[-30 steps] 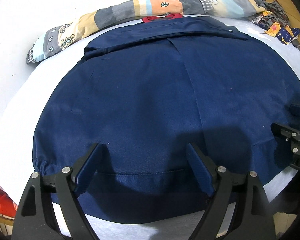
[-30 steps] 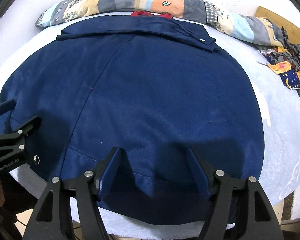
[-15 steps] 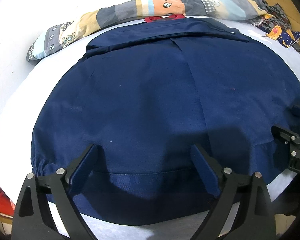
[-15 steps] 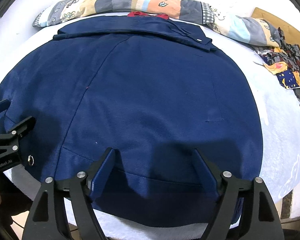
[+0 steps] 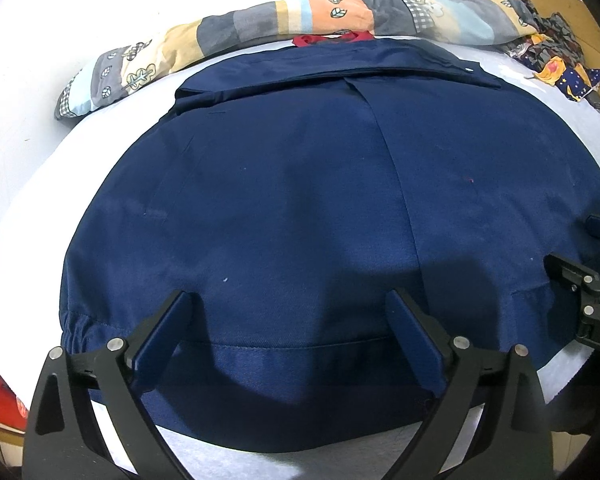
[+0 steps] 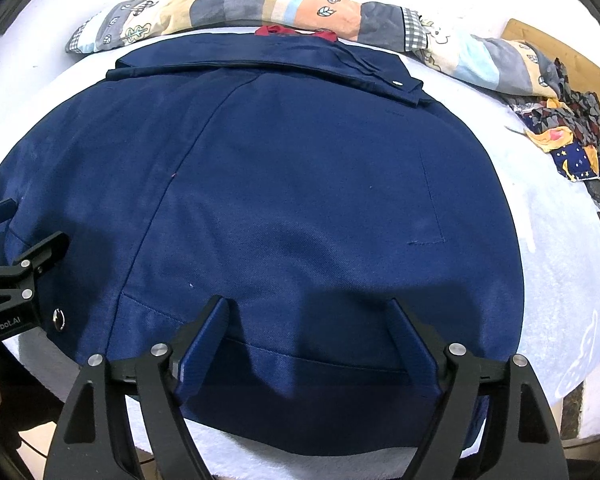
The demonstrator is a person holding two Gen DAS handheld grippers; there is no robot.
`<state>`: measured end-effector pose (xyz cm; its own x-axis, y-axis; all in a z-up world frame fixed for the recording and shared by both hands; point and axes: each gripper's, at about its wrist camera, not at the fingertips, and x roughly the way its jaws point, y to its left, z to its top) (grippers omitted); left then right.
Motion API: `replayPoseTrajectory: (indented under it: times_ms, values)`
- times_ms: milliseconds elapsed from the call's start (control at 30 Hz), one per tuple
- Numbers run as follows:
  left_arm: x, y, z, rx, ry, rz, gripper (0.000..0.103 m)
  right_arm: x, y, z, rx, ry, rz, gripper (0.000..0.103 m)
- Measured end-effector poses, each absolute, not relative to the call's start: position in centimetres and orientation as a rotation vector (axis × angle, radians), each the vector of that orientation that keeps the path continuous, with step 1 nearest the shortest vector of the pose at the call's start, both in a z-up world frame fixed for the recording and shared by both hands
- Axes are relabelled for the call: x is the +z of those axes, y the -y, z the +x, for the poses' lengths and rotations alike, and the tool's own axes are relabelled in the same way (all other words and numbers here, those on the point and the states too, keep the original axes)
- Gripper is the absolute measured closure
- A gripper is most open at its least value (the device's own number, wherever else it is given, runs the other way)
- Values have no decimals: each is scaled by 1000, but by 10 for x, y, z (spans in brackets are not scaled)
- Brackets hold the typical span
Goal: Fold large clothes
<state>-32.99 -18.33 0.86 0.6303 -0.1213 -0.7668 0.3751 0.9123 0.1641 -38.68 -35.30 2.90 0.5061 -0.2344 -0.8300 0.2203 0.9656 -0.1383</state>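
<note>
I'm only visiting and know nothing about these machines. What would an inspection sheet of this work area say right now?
Surface: white padded table top, mostly covered.
Job's things: navy jacket spread flat, collar at the far side, hem nearest the grippers.
Clutter: long patchwork cloth roll behind the collar; red fabric peeking out there; patterned scraps far right.
Grippers: left gripper open over the hem; right gripper open over the hem, neither holding anything.
Cables: nothing seen.
Surroundings: wooden board far right.

Both wrist views low, close, facing collarward — share jacket (image 5: 300, 200) (distance unclear).
</note>
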Motion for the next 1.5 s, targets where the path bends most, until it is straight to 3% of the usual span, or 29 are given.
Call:
replayPoseTrajectory:
  times_ms: [300, 533, 767, 1067, 1500]
  values:
    - [8, 181, -330, -291, -840, 322, 2, 33, 352, -389, -280, -982, -32, 20]
    - [8, 182, -331, -291, -839, 322, 2, 75, 331, -405, -367, -716, -196, 24]
    - [8, 181, -331, -293, -835, 323, 2, 90, 332, -411, -425, -628, -208, 24]
    - [8, 181, -331, -292, -834, 320, 1, 89, 339, -409, -434, -649, -171, 23]
    - [8, 181, -331, -292, -834, 320, 1, 70, 369, -402, -314, -820, 124, 22]
